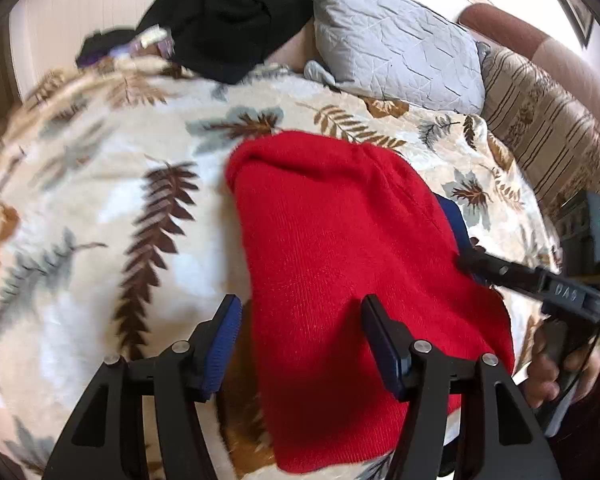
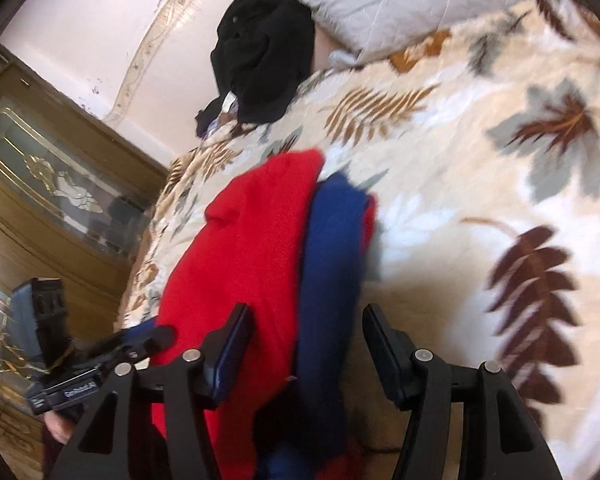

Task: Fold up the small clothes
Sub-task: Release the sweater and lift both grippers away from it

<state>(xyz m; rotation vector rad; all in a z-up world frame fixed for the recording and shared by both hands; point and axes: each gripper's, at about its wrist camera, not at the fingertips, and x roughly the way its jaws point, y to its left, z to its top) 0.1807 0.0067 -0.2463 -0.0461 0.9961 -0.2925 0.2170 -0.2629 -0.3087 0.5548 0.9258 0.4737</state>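
With both the left gripper (image 1: 300, 340) and right gripper (image 2: 308, 348) open over the bed (image 1: 100, 200), take the soft, light red knit garment (image 1: 340, 240), centre frame, by its edge.

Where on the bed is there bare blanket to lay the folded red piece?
Free: leaf-print blanket left of the red garment in the left wrist view, up to the black clothes pile; also the stretch beyond its blue edge. Crowded: near the grey pillow and black pile.

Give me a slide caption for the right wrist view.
Open right hand-held gripper over a red and blue knitted garment on a leaf-patterned blanket.
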